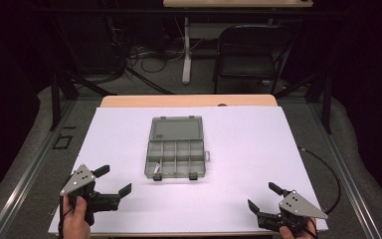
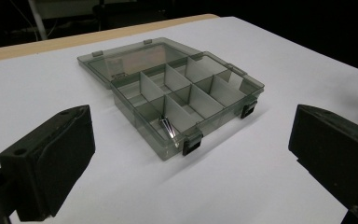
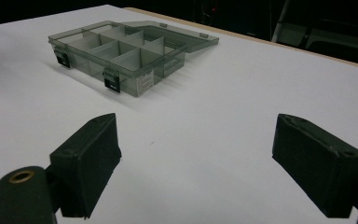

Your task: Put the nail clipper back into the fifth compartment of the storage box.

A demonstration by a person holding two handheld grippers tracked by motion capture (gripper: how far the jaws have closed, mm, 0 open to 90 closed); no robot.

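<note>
High view: the box (image 1: 175, 148) lies open mid-worktop (image 1: 258, 149), lid flat behind. Left gripper (image 1: 114, 180) and right gripper (image 1: 264, 196) flank it near the front edge, well apart, fingers spread wide, empty.

Left gripper view: a small metal pin (image 2: 168, 126) sits in a front compartment.

Right gripper view: latches (image 3: 111, 82) face forward. Judged light, rigid, slick plastic; grip by the side walls.
</note>
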